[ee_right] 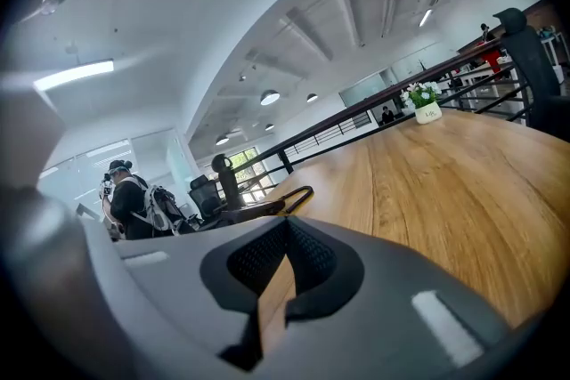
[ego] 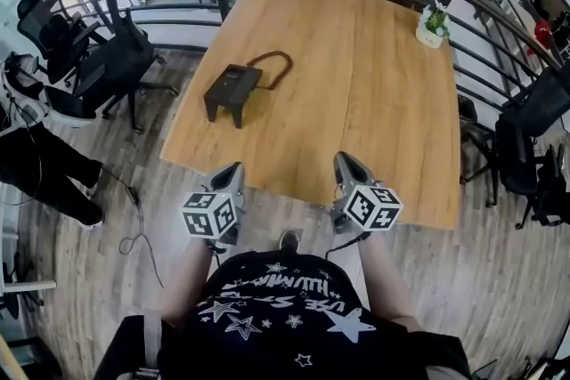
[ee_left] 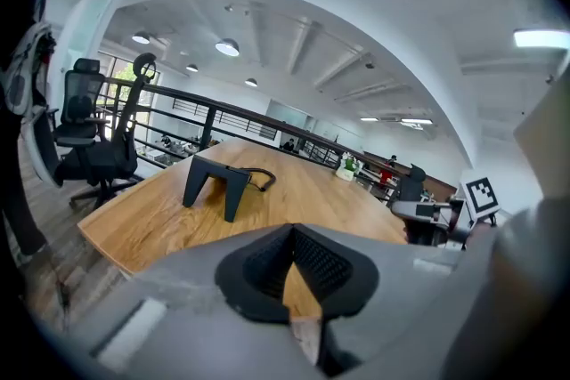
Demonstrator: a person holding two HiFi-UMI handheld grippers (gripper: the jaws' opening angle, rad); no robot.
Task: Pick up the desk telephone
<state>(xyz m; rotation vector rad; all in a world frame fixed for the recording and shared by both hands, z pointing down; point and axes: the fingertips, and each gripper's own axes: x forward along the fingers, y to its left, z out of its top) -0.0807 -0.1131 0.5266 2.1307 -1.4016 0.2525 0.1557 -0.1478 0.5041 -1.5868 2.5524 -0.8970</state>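
Left gripper (ego: 233, 168) and right gripper (ego: 344, 161) both closed, empty, at the near edge of the table (ego: 383, 111). Desk telephone (ego: 233, 90) sits well ahead, left side, cable (ego: 278, 65) looped behind. I'd open early, angle left, clamp the body, not the cable.

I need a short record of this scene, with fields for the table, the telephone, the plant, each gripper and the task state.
table: wooden table
telephone: black desk telephone standing on the table's left part, its cord looped beside it
plant: small potted plant at the far right corner
left gripper: jaws together, empty, at the table's near edge
right gripper: jaws together, empty, at the table's near edge
task state: telephone not yet touched
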